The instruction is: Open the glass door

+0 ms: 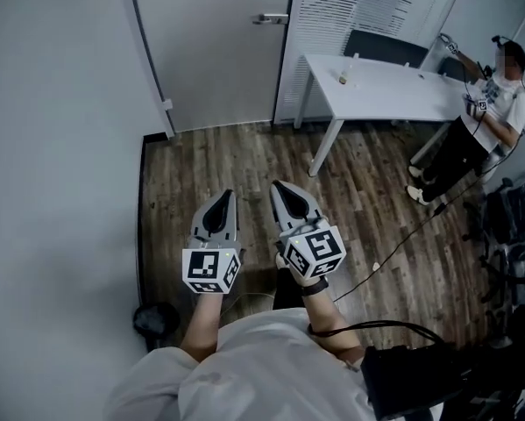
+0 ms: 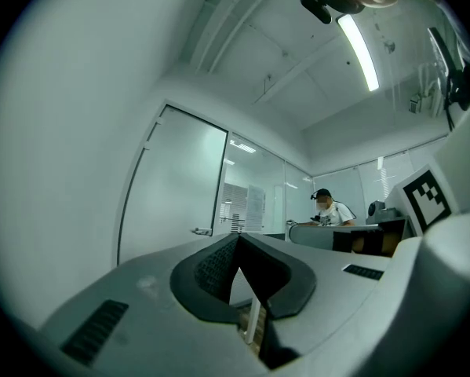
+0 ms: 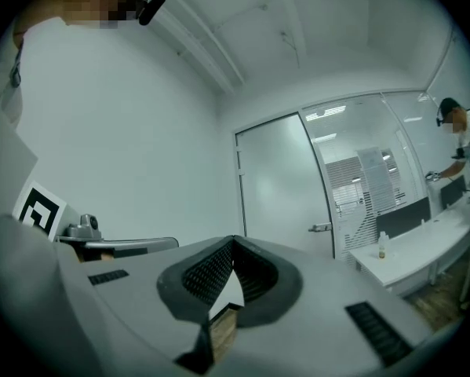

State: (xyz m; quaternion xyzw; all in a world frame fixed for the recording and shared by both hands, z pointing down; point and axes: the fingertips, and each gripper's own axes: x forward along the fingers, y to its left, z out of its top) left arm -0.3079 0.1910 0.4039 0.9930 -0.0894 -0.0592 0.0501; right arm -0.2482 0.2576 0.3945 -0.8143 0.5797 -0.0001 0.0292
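At the far left stands a plain wall [image 1: 60, 147]. Next to it is the glass door [image 1: 214, 51], frosted, set in a dark frame and closed as far as we can see. Its handle [image 1: 271, 18] sits on the right edge, well ahead of us and out of reach, so we judge the task is not yet begun.

Over the wood floor [image 1: 244, 160] we hold the left hand-held gripper [image 1: 227, 194] with its jaws pressed fully together and nothing between them. It points toward the door, which makes sense for an approach. The right hand-held gripper [image 1: 278, 185] is just beside it and likewise closed tight and empty. It aims at the handle side of the door, so it looks the likelier one to work the lever (its own view shows the lever just right of the jaws). Both are carried low and level in front of the body, we judge because there is nothing to grasp until we get closer.

Further right, a white tabletop [image 1: 385, 82] carries a small bottle [image 1: 342, 78], well apart from the door. At its far end sits a person [image 1: 494, 103], who is clear of our path.
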